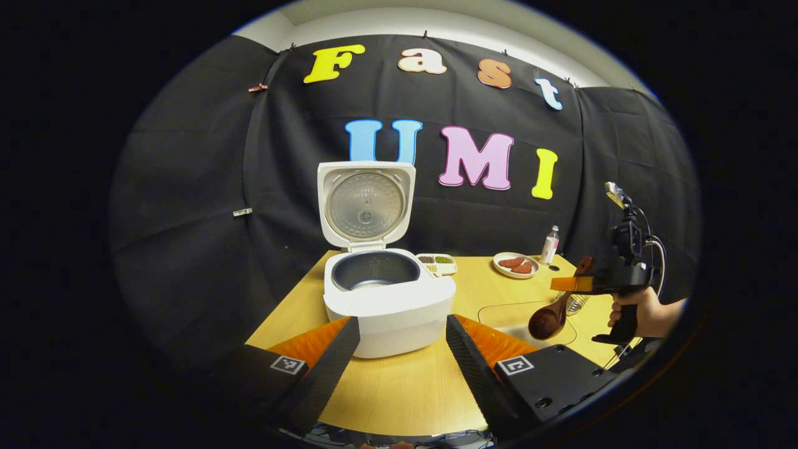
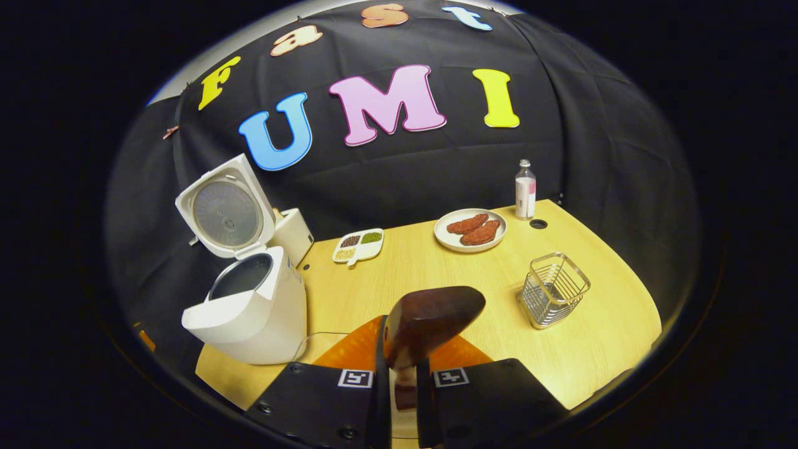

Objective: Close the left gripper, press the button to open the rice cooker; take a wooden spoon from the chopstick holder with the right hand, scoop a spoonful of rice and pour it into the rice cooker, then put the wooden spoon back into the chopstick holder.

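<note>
The white rice cooker (image 1: 388, 299) stands open on the wooden table (image 1: 405, 386), lid upright and the dark inner pot showing. My left gripper (image 1: 402, 323) is open, its two fingers spread to either side of the cooker's front without touching it. At the right, a hand holds my right gripper (image 1: 570, 284), which is shut on the handle of a wooden spoon (image 1: 547, 321) whose bowl hangs down. In the right gripper view the right gripper (image 2: 402, 352) pinches the handle and the spoon's bowl (image 2: 433, 321) sits just ahead. The wire chopstick holder (image 2: 553, 290) stands to the right, and the cooker (image 2: 249, 305) to the left.
A plate with red pieces (image 2: 471, 229), a small bottle (image 2: 525, 189) and a divided dish of grains (image 2: 358, 245) sit along the table's back. A white box (image 2: 293, 234) stands behind the cooker. A faint clear tray (image 1: 530, 318) lies right of the cooker.
</note>
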